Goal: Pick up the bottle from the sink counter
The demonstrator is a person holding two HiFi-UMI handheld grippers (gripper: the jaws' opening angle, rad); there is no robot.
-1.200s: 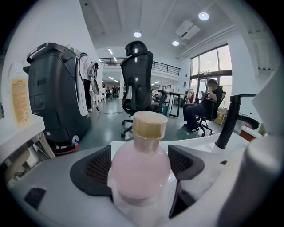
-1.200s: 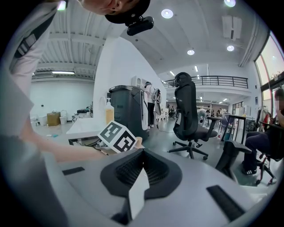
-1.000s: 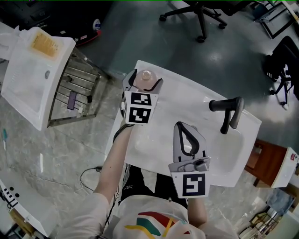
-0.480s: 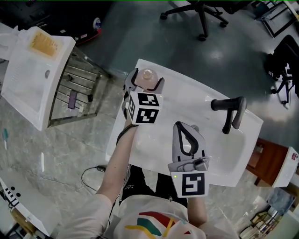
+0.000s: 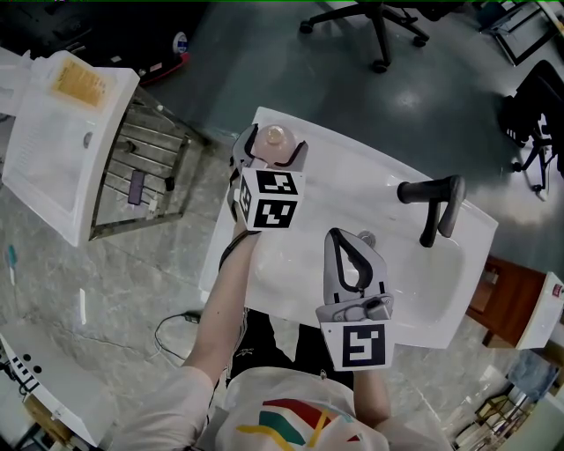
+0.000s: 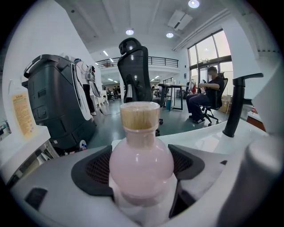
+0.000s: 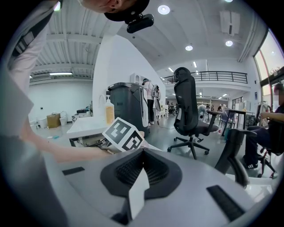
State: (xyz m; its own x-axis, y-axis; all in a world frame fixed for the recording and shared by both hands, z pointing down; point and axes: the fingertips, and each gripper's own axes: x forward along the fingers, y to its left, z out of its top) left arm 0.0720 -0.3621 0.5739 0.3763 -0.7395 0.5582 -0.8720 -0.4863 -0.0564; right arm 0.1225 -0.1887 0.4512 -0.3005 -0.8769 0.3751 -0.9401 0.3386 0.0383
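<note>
A pink bottle (image 5: 275, 137) with a tan cap (image 6: 140, 115) stands at the far left corner of the white sink counter (image 5: 352, 176). My left gripper (image 5: 275, 147) is shut on the bottle (image 6: 141, 162), one dark pad pressed against each side of its round belly. The bottle's base is hidden, so I cannot tell whether it still rests on the counter. My right gripper (image 5: 338, 236) hovers over the basin near the front edge, jaws shut together with nothing between them (image 7: 142, 170).
A black faucet (image 5: 432, 207) rises at the right of the sink. Left of the counter stand a metal rack (image 5: 145, 172) and a white unit (image 5: 62, 132). An office chair (image 5: 379, 26) is beyond the sink. A brown cabinet (image 5: 502, 295) sits at the right.
The left gripper and the bottle have shifted very slightly toward the far edge. The right gripper has stayed where it was.
</note>
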